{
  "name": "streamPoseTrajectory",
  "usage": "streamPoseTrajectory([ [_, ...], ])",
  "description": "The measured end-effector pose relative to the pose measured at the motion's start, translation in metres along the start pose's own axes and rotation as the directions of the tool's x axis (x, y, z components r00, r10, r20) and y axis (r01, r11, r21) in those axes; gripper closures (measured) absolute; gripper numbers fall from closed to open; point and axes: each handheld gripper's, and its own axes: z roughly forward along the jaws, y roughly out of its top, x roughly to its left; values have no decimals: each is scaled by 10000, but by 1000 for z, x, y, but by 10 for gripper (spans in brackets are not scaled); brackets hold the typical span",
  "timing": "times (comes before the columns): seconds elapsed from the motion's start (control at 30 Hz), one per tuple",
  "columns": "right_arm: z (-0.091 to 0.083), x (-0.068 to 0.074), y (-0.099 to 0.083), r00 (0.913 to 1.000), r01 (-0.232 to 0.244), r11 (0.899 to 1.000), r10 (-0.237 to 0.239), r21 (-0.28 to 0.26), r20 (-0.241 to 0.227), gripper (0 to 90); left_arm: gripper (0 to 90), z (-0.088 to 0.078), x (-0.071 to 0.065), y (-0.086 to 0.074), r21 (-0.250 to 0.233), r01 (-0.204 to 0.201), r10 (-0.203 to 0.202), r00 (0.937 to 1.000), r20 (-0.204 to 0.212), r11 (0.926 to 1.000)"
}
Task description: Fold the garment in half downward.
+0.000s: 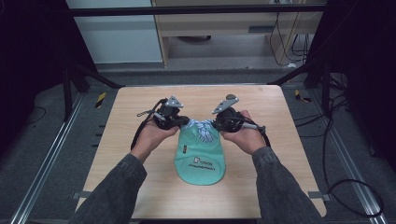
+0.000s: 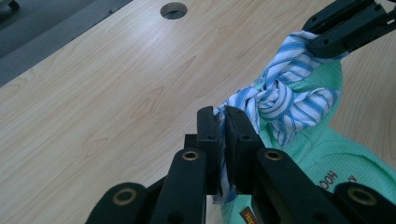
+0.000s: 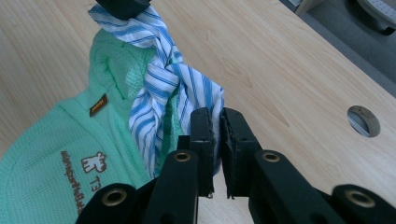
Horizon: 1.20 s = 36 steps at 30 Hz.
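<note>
Pale wooden tabletop point(image 1: 140, 186) carries a mint-green waffle-knit garment point(image 1: 200, 161) at its centre, where the left gripper point(image 1: 180, 122) and right gripper point(image 1: 218, 124), jaws clamped, each pinch an end of its soft, light blue-striped knotted tie point(image 1: 202, 129).

Left forearm: enters from the bottom left in the high view, grey sleeve, angled inward toward the middle of the bench.
Left hand point(image 1: 152, 135): wraps the left gripper point(image 1: 183, 122) from below, grey plate up.
Left jaws: closed on a striped cloth strip point(image 2: 280, 100), a fold pinched between the pads.
Right forearm: enters from the bottom right, mirrored inward.
Right hand point(image 1: 246, 135): cradles the right gripper point(image 1: 215, 123), pointing at the left one.
Right jaws: pressed together on the same strip's other end.
</note>
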Motion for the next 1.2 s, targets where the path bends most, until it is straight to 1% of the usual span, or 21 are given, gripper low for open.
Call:
streamPoseTrajectory([
  [0.03, 0, -1, 1, 10000, 7, 10000, -7, -5, 26, 838, 854, 1, 0, 0, -38, 62, -62, 10000, -20, 10000],
  [0.1, 1, -3, 1, 10000, 2, 10000, -2, -15, 35, 839, 854, 0, 1, 1, -5, 41, -41, 10000, -48, 10000],
  [0.2, 2, -5, 4, 9998, 61, 10000, -60, -18, 169, 840, 854, -1, 3, 3, -120, 65, -67, 9998, -187, 9999],
  [0.27, 2, -7, 6, 9997, 9, 10000, -7, -89, 241, 839, 854, -1, 4, 5, -186, 98, -103, 9996, -248, 9998],
  [0.37, 3, -8, 8, 9994, 15, 9999, -10, -159, 344, 838, 854, -3, 3, 7, -264, 31, -40, 9994, -346, 9996],
  [0.43, 3, -7, 7, 9994, 134, 9999, -131, -89, 335, 838, 854, -3, 1, 5, -135, -183, 178, 9991, -389, 9997],
  [0.5, 4, -5, 5, 9994, 217, 9998, -217, -22, 286, 838, 854, -1, -1, 4, -72, -284, 281, 9987, -433, 9996],
  [0.57, 6, -4, 4, 9992, 268, 9996, -268, 12, 280, 838, 854, 0, -1, 3, -45, -296, 293, 9984, -482, 9996],
  [0.63, 6, -5, 4, 9993, 223, 9998, -222, -19, 315, 839, 854, 0, -1, 3, -105, -270, 264, 9983, -521, 9996],
  [0.73, 7, -4, 4, 9991, 226, 9997, -226, -4, 359, 838, 853, 0, -2, 2, -138, -267, 260, 9984, -493, 9995],
  [0.83, 7, -2, 1, 9991, 318, 9995, -317, -43, 294, 838, 853, -1, -6, -2, -140, -335, 327, 9981, -518, 9993],
  [0.9, 6, 0, -2, 9993, 286, 9996, -285, -48, 254, 838, 853, -2, -10, -4, -178, -377, 367, 9978, -558, 9991],
  [0.93, 6, 1, -3, 9990, 350, 9993, -348, -100, 277, 838, 853, -2, -11, -5, -114, -476, 468, 9972, -583, 9988],
  [1.0, 4, 6, -7, 9987, 428, 9990, -426, -96, 264, 838, 853, -3, -14, -7, -110, -556, 548, 9967, -600, 9984],
  [1.2, 4, 12, -14, 9984, 536, 9985, -533, -145, 189, 837, 853, -4, -20, -16, -213, -587, 575, 9969, -530, 9980],
])
